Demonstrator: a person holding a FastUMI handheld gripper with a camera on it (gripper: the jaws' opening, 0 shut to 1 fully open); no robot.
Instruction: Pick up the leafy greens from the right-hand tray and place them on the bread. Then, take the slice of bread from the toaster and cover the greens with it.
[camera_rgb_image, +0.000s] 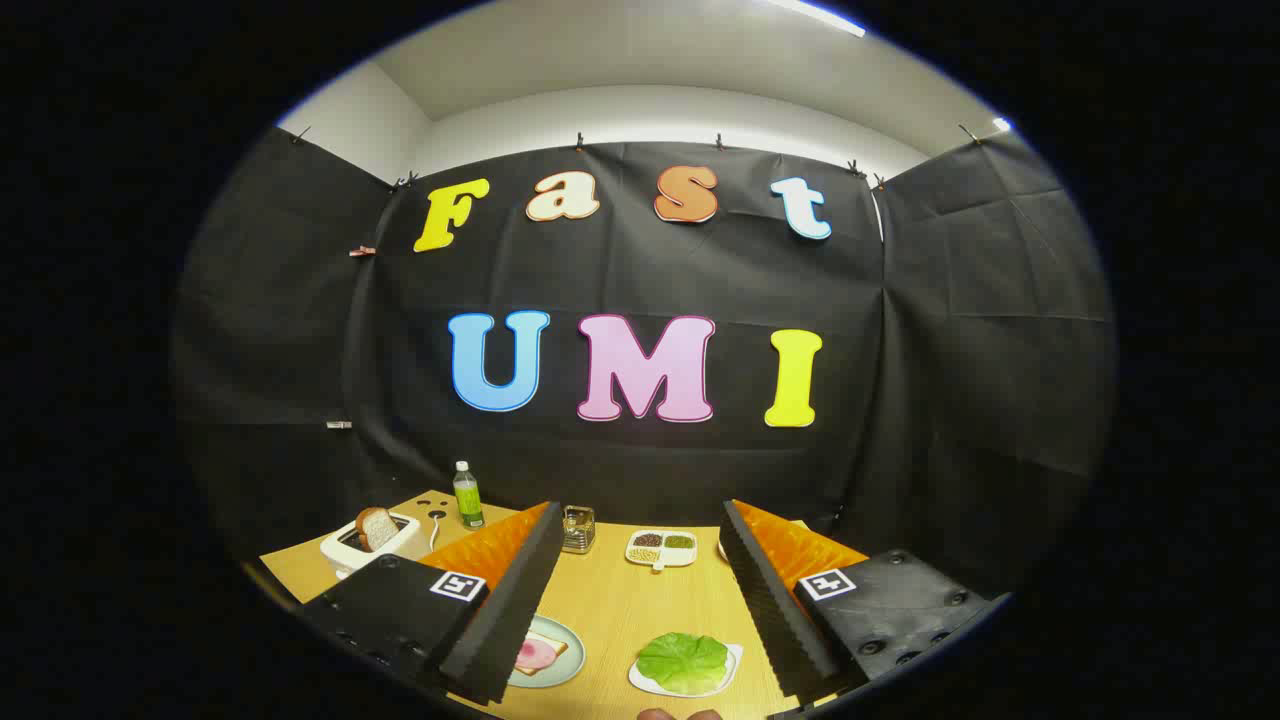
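black ridged fingers, orange backs, square markers

Table pale smooth wood; gripper fingers matt ribbed black foam; toaster glossy white plastic.

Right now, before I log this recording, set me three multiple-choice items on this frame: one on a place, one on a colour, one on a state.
1. Where do the leafy greens lie?
A. on a white tray between the fingers
B. on top of the toaster
C. on the bread with the ham

2. What colour is the bottle at the back of the table?
A. red
B. green with a white cap
C. blue

3. How does the gripper stand?
A. shut on the greens
B. shut on the bread
C. open, holding nothing

Key: 1 A, the green leaf sits on its white tray in the gap between the fingers. 2 B, the bottle body is green under a white cap. 3 C, the two fingers stand wide apart with bare table between them.
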